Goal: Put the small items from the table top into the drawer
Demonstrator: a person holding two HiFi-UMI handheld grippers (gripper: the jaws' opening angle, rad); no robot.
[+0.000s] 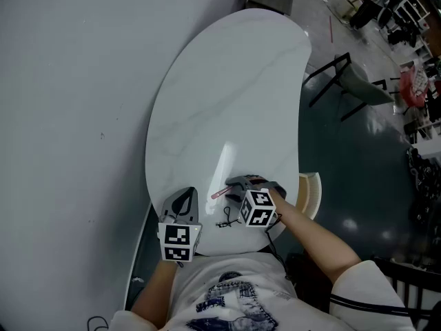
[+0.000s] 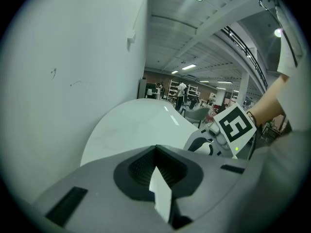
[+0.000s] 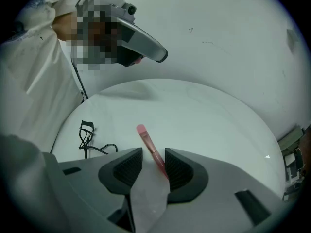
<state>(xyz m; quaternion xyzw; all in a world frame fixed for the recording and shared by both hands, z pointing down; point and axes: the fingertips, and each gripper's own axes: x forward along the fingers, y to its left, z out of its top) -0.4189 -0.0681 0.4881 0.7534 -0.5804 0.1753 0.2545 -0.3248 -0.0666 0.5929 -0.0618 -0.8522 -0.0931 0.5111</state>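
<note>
Fingers of the right gripper stand apart, with a thin pink stick lying between them on the white table. The stick runs slantwise through the gap and passes just beside the pad on the right side of the right gripper view. Whether it touches that pad I cannot tell, and neither pad presses on it. Its rounded, paler end points away from the gripper, out over the table top. The gripper points steeply down at the table.

A black eyelash curler lies flat on the table to the left of the stick in that view, apart from it and outside the jaws. Its thin looped handle trails toward the gripper.

The left gripper has its fingers closed together with nothing between them. It is held over the near edge of the table, beside the right gripper, and in its own view the right gripper's marker cube shows just to the right.

From the head view, both grippers sit at the near end of the oval table, close to the person's white printed shirt. A pale wall runs along the table's left side. On the right, a dark chair stands well apart from the table, and a cream seat shows just beside the table's near right edge.
</note>
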